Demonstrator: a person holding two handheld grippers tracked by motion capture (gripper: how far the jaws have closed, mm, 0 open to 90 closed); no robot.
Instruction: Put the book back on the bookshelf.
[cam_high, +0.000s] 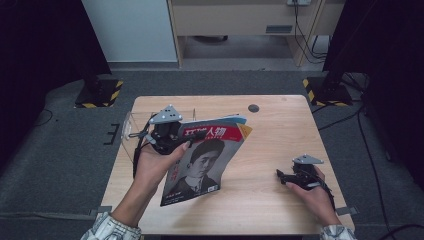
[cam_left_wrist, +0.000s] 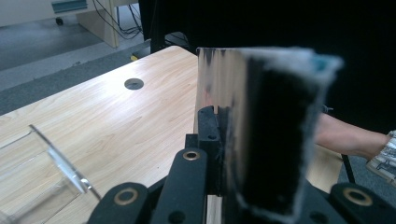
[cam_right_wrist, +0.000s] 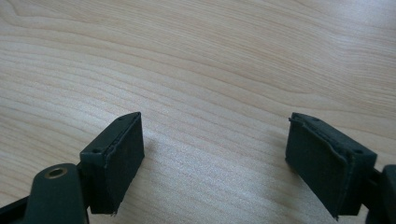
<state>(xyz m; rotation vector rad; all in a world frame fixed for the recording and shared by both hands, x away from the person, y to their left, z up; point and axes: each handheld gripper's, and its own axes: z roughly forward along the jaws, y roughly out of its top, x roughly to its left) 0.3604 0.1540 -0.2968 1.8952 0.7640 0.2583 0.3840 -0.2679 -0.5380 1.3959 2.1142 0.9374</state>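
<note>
Slippage is the risk: left tongs pinch the magazine only at its top edge, lifted and tilted over the table, its lower corner drooping toward 6 o'clock. Right tongs, spread wide, rest at 4 o'clock, well apart.

You work at a light wooden table with a round cable hole near its far edge; a clear plastic holder stands at its left side.

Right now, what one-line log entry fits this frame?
left gripper: shut on magazine, lifted and tilted | right gripper: open, empty, low over table | clear holder: table's left edge
</note>
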